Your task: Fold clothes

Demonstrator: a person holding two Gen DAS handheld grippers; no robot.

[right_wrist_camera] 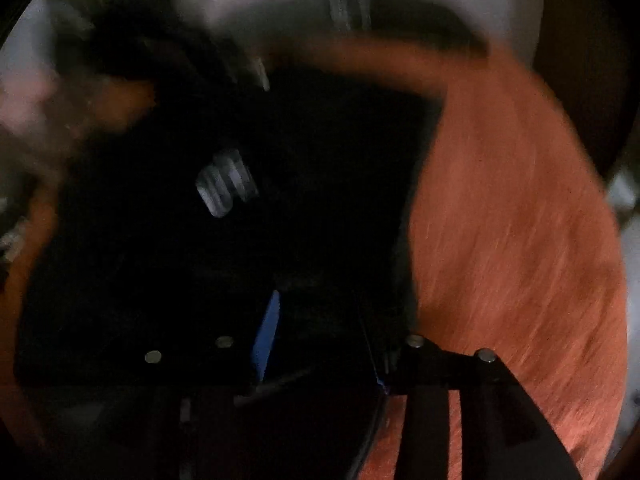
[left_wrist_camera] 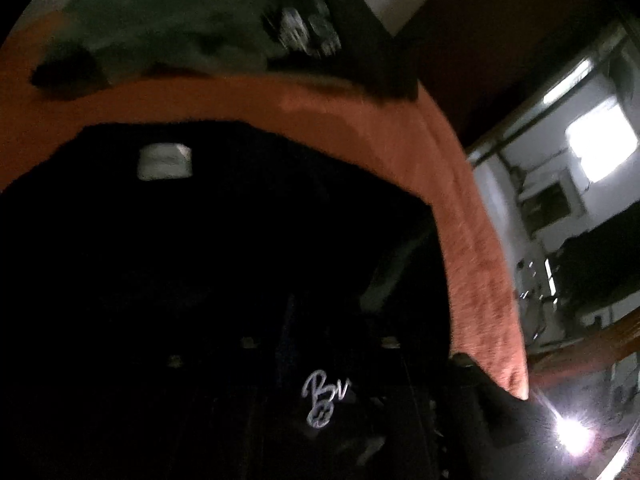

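Surface: orange bedspread, bare toward 3 o'clock in the right wrist view.
Garment: black garment spread flat on it, white neck label at 11 o'clock, white script logo near 6 o'clock.
Pile: green cloth at 12 o'clock.
Left gripper: fingers lost in the dark; grip cannot be told.
Right gripper: jaws apart over the garment; no hold visible.

My surface was an orange bedspread; on it lay a black garment; beyond, a green heap.
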